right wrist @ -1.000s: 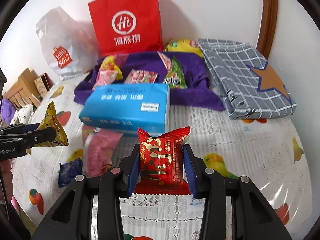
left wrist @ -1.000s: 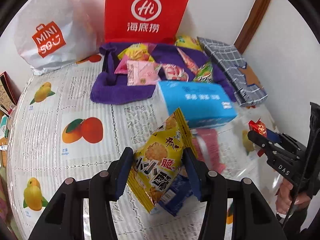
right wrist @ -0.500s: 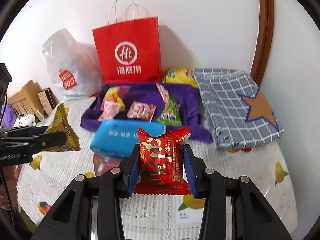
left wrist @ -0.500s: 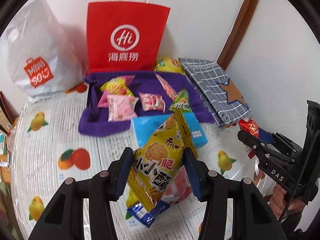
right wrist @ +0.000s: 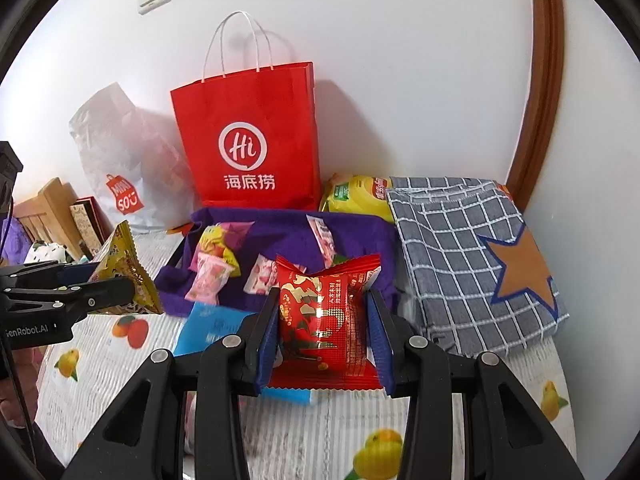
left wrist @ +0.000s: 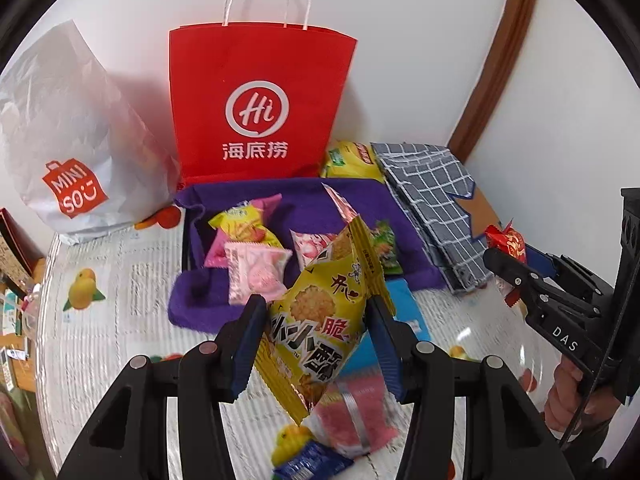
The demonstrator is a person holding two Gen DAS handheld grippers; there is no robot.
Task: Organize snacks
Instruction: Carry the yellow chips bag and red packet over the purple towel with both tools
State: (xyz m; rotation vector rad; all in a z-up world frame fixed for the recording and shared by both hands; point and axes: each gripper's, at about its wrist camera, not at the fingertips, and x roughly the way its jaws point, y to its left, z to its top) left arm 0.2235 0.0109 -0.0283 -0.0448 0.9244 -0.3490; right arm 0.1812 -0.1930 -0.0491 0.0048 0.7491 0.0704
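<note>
My left gripper is shut on a yellow cracker packet and holds it high above the table; the packet also shows in the right wrist view. My right gripper is shut on a red snack packet, also lifted; it shows at the right of the left wrist view. Beyond both lies a purple cloth tray with several small snack packets, such as a pink one. A pink packet and a dark blue packet lie on the table below the left gripper.
A blue tissue pack lies in front of the tray. A red paper bag and a white Miniso bag stand at the wall. A folded grey checked cloth lies at the right, a yellow chip bag behind the tray.
Both grippers have risen and pulled back from the table with their packets still held. The tray, tissue pack and bags now look farther and lower.
</note>
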